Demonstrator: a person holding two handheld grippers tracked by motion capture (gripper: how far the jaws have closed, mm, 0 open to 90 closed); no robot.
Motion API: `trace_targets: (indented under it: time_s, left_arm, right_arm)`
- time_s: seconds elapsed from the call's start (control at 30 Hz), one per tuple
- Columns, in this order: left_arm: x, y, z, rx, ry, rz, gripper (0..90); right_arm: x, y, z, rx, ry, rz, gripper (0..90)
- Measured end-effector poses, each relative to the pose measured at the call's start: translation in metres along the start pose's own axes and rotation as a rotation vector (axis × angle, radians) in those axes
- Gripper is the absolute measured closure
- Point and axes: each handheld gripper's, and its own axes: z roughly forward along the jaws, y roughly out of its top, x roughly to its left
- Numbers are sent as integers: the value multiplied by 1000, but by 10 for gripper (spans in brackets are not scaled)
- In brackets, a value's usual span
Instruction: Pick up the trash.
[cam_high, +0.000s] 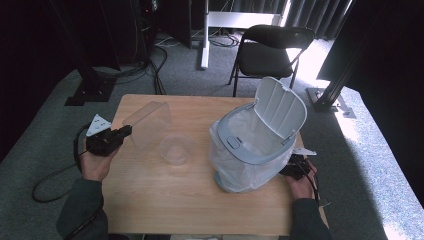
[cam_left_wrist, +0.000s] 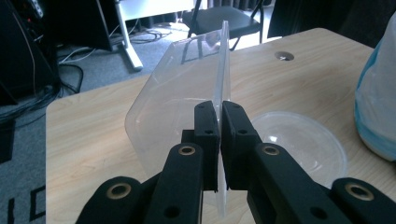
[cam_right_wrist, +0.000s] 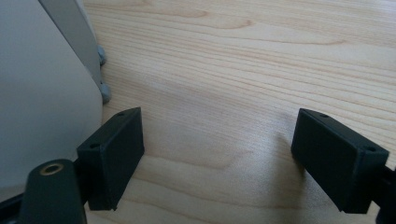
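Note:
A clear plastic container (cam_high: 148, 121) stands tilted at the table's left side, and my left gripper (cam_high: 126, 132) is shut on its thin wall. In the left gripper view the black jaws (cam_left_wrist: 219, 116) pinch that wall edge-on, with the rest of the container (cam_left_wrist: 173, 93) spreading beyond them. A clear round bowl (cam_high: 176, 148) (cam_left_wrist: 301, 140) rests on the wood just right of it. My right gripper (cam_high: 291, 168) sits low behind a grey bin (cam_high: 257, 137) with a white bag liner and a raised lid. Its jaws (cam_right_wrist: 219, 135) stand open over bare wood, with the bin's side (cam_right_wrist: 42, 93) beside the left one.
The wooden table (cam_high: 165, 195) has a small round hole (cam_left_wrist: 284, 56) near its far edge. A black folding chair (cam_high: 270, 50) and a white desk leg (cam_high: 204, 45) stand beyond it on grey carpet. Cables (cam_high: 50, 185) trail off the left edge.

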Motion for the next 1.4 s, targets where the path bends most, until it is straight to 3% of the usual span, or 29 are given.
trace_targets:
  time_s: [0.43, 1.4]
  left_arm:
    - [-9, 20, 0, -24, -26, 38, 862]
    - [-29, 61, 1, -88, -125, 116, 863]
  right_arm:
    - [0, 0, 0, 0, 0, -1, 161]
    - [0, 0, 0, 0, 0, 0, 161]
